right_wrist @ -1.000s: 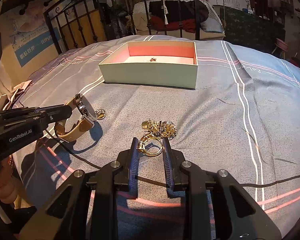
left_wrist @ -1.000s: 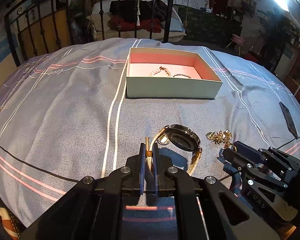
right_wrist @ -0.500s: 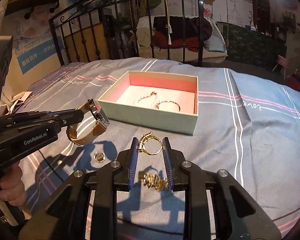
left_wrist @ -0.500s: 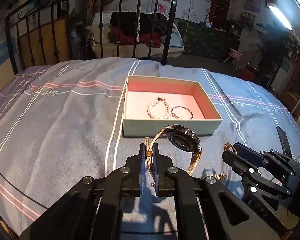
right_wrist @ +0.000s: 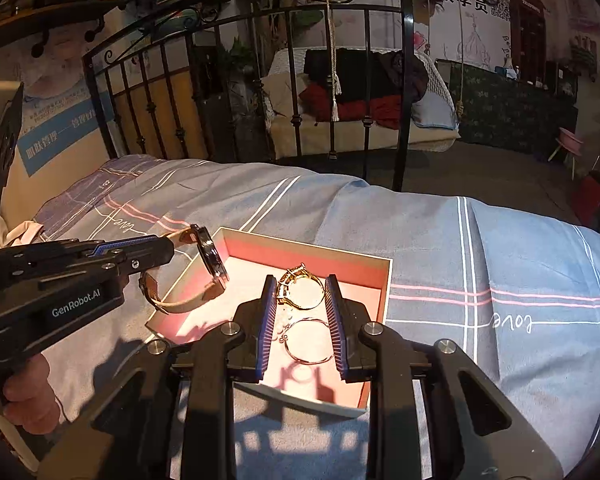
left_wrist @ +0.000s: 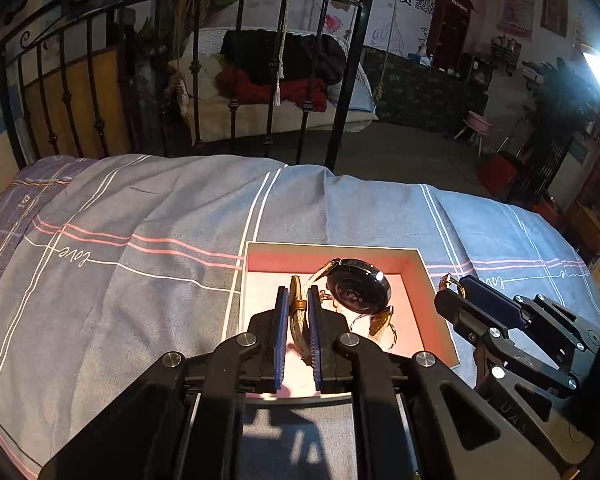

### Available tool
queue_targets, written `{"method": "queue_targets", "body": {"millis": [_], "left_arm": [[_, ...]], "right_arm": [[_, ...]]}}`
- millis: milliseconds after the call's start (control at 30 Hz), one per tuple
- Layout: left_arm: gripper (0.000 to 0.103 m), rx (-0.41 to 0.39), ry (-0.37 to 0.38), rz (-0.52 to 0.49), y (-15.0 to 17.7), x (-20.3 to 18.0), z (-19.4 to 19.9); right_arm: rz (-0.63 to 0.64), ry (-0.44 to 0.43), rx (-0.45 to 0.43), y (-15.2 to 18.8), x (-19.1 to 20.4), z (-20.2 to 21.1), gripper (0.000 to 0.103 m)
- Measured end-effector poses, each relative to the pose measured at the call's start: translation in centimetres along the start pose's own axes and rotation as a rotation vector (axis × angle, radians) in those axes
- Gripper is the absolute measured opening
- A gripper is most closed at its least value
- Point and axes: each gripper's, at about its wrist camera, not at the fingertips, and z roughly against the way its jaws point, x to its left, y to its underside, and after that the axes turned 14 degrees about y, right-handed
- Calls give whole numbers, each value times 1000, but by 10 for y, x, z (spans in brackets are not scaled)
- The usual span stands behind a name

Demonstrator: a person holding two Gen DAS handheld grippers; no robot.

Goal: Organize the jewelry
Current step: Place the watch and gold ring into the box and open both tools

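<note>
An open box point(left_wrist: 428, 276) with a pink lining point(right_wrist: 360, 296) lies on the bed. My left gripper point(left_wrist: 298, 294) is shut on the gold strap of a watch point(left_wrist: 358, 290) and holds it over the box; the watch also shows in the right wrist view point(right_wrist: 212, 258). My right gripper point(right_wrist: 302, 286) is shut on a gold bangle with charms point(right_wrist: 302, 290), held above the box. A thin ring bracelet point(right_wrist: 308, 340) and a pearl bracelet point(right_wrist: 282, 320) lie inside the box.
The bed has a blue striped cover point(left_wrist: 140, 280). A black iron bed frame point(left_wrist: 340, 80) stands at the far edge, with a cushioned seat and clothes behind it. My hand point(right_wrist: 28, 396) holds the left gripper's handle.
Both grippers have lifted their pieces off the bed and moved forward. They now hang over the box instead of in front of it.
</note>
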Motion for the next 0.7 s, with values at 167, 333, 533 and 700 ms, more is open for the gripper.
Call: {"method": "queue_targets", "body": {"millis": [167,333,533,700], "left_arm": [[10,47,-5,-5,-7,8,-28],[7,110,-31,-26,-3,14,-51],[7,137,-47,-28,2,20,-66],[7,143,-58,-44,1,18,-73]], "right_arm": [[31,-5,60,-5,6,-30,25],[88,-24,161,7,19,-66,25],[129,-19,241,23,32,-93,25],[141,-10,259,28,35,-102,26]]}}
